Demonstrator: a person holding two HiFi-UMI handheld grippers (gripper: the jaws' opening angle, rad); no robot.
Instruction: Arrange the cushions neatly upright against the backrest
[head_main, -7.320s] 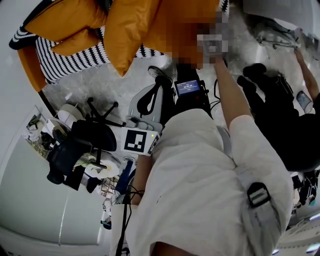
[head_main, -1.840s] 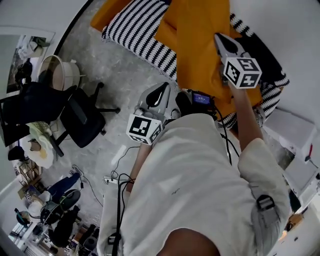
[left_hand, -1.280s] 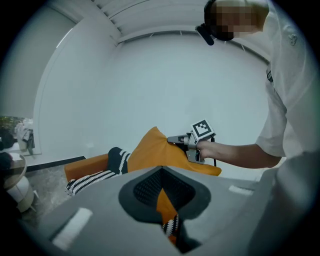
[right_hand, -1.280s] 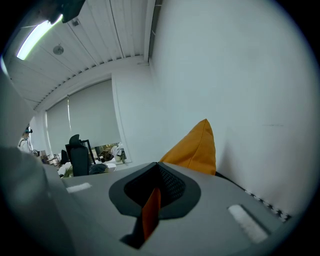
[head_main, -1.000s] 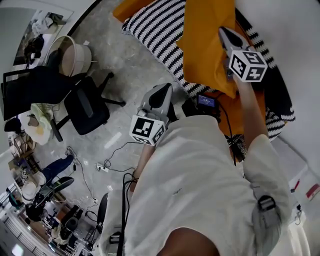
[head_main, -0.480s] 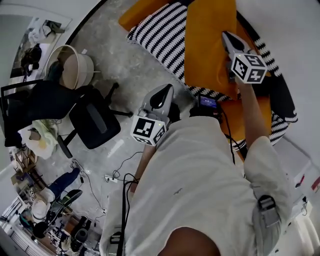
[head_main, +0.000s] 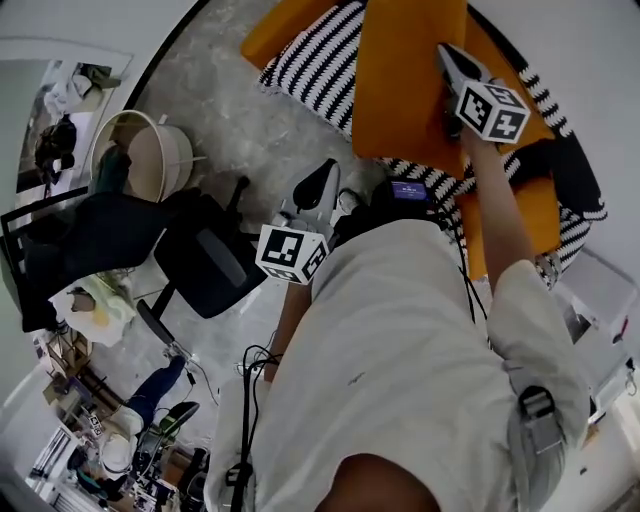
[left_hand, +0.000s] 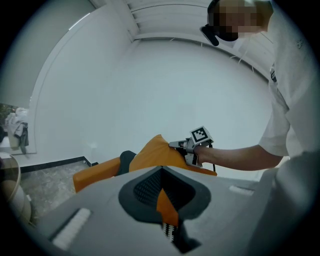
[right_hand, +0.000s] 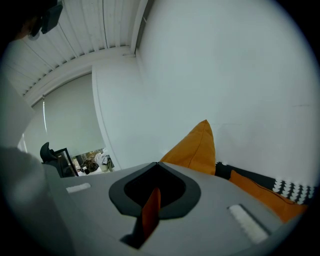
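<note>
Both jaws clenched: right gripper (head_main: 445, 55) pinching orange cushion (head_main: 400, 90) edge; left gripper (head_main: 322, 172) empty, well apart.

The right arm (head_main: 497, 215) reaches out ahead of the body, its bare forearm nearly straight, and carries the right gripper (head_main: 447, 56) well forward, with its marker cube (head_main: 492, 108) just past the wrist. That gripper's jaws are closed to a point, and the tip meets the edge of the orange cushion (right_hand: 196, 147), apparently pinching it. The left forearm (head_main: 289, 318) is tucked close beside the torso. It holds the left gripper (head_main: 324, 175) nearer in, pointing forward, with its jaws pressed together and nothing between them
</note>
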